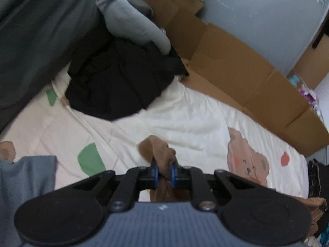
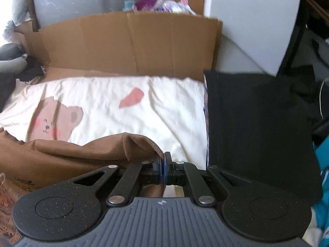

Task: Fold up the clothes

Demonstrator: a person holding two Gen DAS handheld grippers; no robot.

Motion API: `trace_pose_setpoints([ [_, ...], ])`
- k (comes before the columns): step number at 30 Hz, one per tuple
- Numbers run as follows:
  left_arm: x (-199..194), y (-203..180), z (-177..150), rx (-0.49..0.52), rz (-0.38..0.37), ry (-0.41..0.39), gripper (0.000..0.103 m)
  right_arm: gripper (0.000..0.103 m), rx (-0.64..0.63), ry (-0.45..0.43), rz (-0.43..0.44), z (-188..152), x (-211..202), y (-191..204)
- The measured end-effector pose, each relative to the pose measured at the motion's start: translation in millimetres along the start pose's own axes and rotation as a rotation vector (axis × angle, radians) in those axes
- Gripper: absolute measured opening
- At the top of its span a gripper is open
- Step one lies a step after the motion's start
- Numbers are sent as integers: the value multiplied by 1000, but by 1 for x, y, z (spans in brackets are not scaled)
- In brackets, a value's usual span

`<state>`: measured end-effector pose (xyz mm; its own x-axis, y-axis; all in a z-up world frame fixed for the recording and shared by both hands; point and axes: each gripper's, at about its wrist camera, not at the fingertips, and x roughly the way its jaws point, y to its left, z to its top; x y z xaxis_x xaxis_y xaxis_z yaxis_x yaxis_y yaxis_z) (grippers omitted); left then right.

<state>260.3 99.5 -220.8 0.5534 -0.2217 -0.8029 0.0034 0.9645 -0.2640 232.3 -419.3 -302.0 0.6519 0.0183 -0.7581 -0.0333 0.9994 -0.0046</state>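
Observation:
A brown garment [image 2: 61,154] lies over the near part of a cream bedsheet [image 2: 144,111] printed with bears. My right gripper [image 2: 163,164] is shut on an edge of it, and the cloth rises to the pinched jaws. In the left wrist view my left gripper [image 1: 163,170] is shut on a bunched fold of the same brown garment [image 1: 162,150], which sticks up between the blue pads and hangs below them. More of it shows at the right edge [image 1: 314,207].
A black clothes pile [image 1: 119,78] and grey garments [image 1: 131,20] sit at the sheet's far left. A dark grey cloth [image 1: 37,37] hangs left, a blue cloth [image 1: 26,177] lies near. Cardboard [image 2: 131,43] lines the far edge. A folded black garment [image 2: 257,127] lies right.

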Motion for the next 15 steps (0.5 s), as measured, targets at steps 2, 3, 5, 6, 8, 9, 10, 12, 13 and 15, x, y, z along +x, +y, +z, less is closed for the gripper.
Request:
trace_pose_setpoints([
  [2, -1, 1, 3, -4, -3, -6, 12, 0, -25, -17, -1, 11, -1, 3],
  [3, 0, 1, 6, -1, -5, -11, 12, 0, -32, -26, -2, 15, -1, 4],
  [5, 1, 0, 11, -2, -13, -31, 12, 0, -39, -45, -5, 25, 0, 4],
  [6, 1, -1, 13, -3, -18, -43, 11, 0, -43, -55, -11, 29, 0, 5],
  [8, 3, -2, 14, -2, -24, -65, 12, 0, -52, -74, -24, 34, -1, 6],
  [9, 6, -2, 13, -5, -24, -65, 12, 0, -56, -81, -31, 35, 0, 6],
  [10, 10, 0, 12, -10, -21, -59, 12, 0, -55, -80, -34, 36, 2, 6],
  [12, 21, 6, 5, -26, -12, -34, 12, 0, -45, -59, -32, 31, 10, 5],
  [13, 27, 9, 1, -31, -8, -18, 12, 0, -39, -37, -28, 25, 15, 5],
  [15, 37, 17, -11, -55, 1, 19, 12, 0, -32, 5, -18, 13, 25, 4],
])
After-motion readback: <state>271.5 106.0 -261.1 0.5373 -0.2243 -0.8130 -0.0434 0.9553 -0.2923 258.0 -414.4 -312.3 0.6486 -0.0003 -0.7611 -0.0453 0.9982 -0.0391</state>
